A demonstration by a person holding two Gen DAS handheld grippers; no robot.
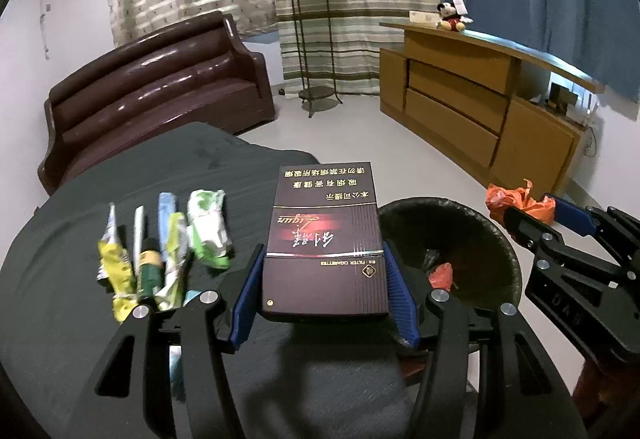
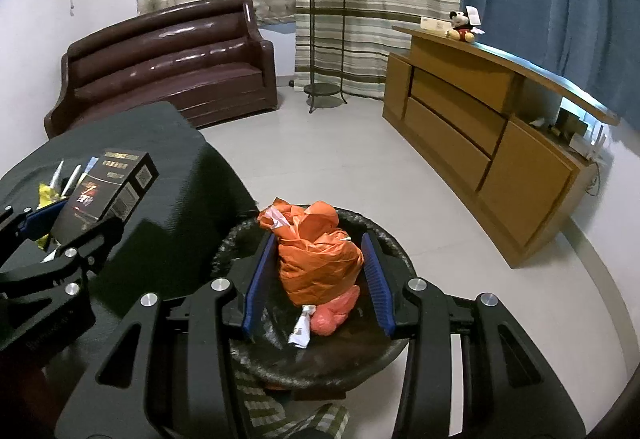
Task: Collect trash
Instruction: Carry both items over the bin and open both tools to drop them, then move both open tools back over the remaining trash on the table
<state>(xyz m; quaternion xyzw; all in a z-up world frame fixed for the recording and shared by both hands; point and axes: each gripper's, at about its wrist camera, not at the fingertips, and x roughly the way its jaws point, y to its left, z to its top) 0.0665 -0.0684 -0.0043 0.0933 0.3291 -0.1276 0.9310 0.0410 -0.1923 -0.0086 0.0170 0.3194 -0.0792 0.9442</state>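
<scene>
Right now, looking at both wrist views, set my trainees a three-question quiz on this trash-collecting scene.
1. True or false: the left gripper holds a cigarette box.
2. What is in the right gripper? A) orange plastic bag B) green wrapper C) nothing
3. What lies directly below the orange plastic bag?

Key: 1. True. 2. A. 3. The black-lined trash bin, with more orange trash already in it; wrappers remain on the dark-covered table.

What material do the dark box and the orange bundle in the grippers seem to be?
Dark box: likely glossy printed cardboard; sharp edges, flat faces, sheen on the print. Orange bundle: probably thin plastic film, like a bag; crumpled folds and a slight shine.
</scene>
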